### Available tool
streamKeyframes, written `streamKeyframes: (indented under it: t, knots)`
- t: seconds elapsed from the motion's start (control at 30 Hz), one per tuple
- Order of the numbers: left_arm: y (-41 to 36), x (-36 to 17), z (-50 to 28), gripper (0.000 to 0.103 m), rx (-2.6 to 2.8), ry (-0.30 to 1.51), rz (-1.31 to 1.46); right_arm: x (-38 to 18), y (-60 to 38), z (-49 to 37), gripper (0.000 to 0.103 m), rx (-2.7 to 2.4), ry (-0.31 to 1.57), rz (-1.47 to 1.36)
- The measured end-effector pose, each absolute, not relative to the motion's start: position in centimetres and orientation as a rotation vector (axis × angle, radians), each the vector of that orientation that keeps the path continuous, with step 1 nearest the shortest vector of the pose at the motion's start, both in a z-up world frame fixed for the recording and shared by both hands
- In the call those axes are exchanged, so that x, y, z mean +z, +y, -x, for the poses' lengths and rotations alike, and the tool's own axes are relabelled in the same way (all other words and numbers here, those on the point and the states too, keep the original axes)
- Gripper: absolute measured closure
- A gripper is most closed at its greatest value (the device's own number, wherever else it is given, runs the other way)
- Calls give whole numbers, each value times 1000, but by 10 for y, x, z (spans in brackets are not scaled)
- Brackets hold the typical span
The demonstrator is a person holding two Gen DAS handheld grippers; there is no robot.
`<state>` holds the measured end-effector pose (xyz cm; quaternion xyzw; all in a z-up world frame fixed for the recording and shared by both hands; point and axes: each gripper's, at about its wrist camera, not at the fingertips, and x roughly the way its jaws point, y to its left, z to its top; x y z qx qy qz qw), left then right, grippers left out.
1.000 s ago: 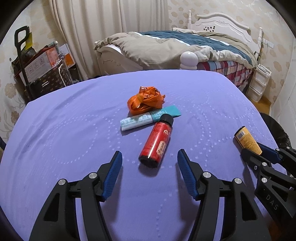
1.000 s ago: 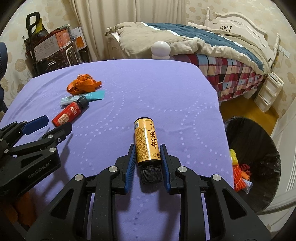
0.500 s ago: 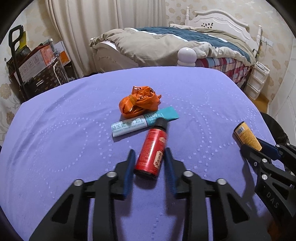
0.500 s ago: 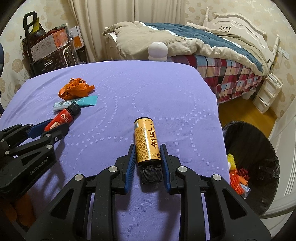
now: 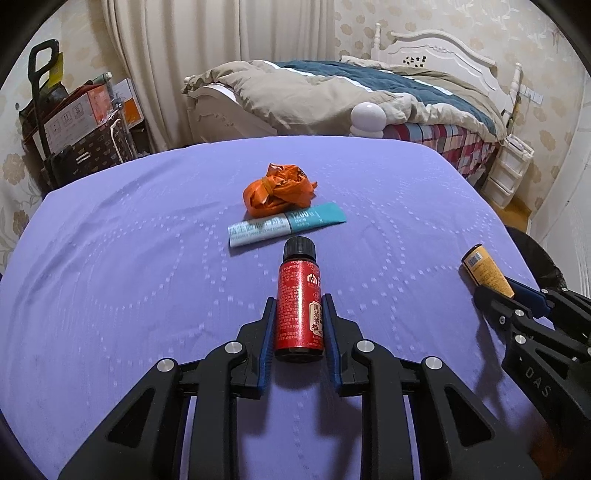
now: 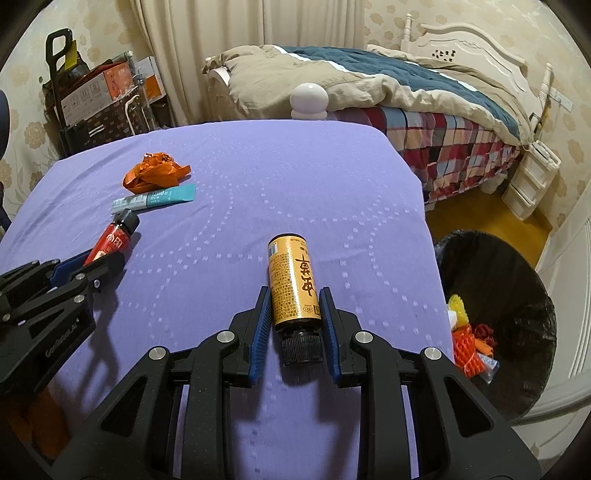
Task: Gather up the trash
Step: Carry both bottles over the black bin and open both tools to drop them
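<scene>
Indoors, purple tablecloth (image 5: 110,277), unmade bed (image 5: 332,92) behind, black bin (image 6: 517,295) beside.

A lived-in home bedroom.
A white carved wooden bed (image 5: 436,44) carries a rumpled beige and teal duvet (image 5: 332,92) over a checked patchwork sheet (image 6: 450,147); cream pleated curtains (image 5: 221,55) hang against floral beige wallpaper (image 6: 388,22), white plastic drawers (image 6: 535,177) stand bedside, and stacked cardboard boxes (image 5: 74,114) fill the corner.

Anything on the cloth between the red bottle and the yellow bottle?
Nothing: bare purple cloth separates red bottle and yellow bottle, clearest in the right wrist view.
</scene>
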<state>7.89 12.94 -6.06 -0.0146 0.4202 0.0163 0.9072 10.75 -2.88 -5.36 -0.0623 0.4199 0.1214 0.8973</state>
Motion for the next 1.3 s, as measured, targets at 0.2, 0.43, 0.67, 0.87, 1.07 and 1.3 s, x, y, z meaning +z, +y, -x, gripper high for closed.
streamKeyframes:
  t: [0.2, 0.43, 0.67, 0.87, 1.07, 1.3]
  knots:
    - [118, -56, -63, 78, 14, 845, 35, -49, -35, -90, 78, 243, 849, 130]
    - [92, -45, -50, 78, -36, 804, 19, -37, -55, -75, 78, 215, 818, 101]
    - [59, -32, -50, 78, -98, 766, 4, -23, -93, -66, 78, 144, 784, 65]
    - [19, -24, -55, 78, -163, 739, -28, -19, -129, -70, 78, 63, 769, 41]
    - [-19, -26, -67, 78, -213, 739, -58, -17, -169, -77, 78, -17, 761, 12]
    - [-57, -26, -84, 78, -254, 732, -92, -21, -205, -85, 78, -81, 764, -16]
